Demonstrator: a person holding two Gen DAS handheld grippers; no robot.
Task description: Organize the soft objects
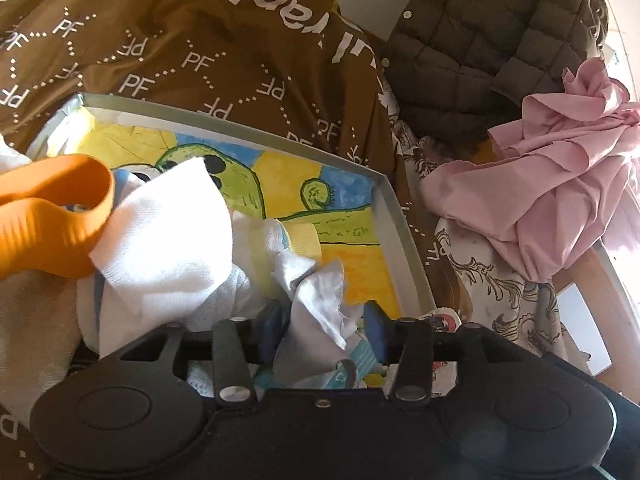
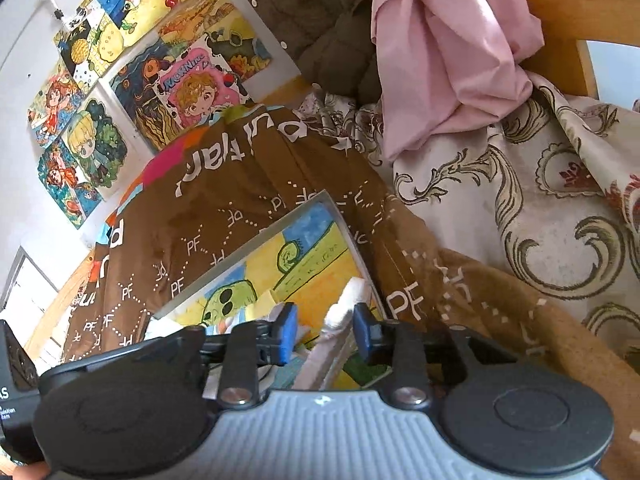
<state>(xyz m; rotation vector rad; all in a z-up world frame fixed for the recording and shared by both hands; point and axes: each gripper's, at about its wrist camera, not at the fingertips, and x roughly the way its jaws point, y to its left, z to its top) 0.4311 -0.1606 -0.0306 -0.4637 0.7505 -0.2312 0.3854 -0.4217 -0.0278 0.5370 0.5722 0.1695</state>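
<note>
We read the letters "PF", white and repeated among dotted lines, all over the brown cloth [image 1: 192,40], many of them upside down, and the same cloth carries larger white lettering that we cannot make out whole, though it shows again in the right wrist view [image 2: 224,200]. On one of the drawings pinned to the wall, the pink one of a cartoon child [image 2: 196,88], we read "MORNING" in curved letters. At the left edge of the right wrist view a black device [image 2: 12,384] bears white print of which only "AS" is clear; the smaller lines beneath are too small to read.
</note>
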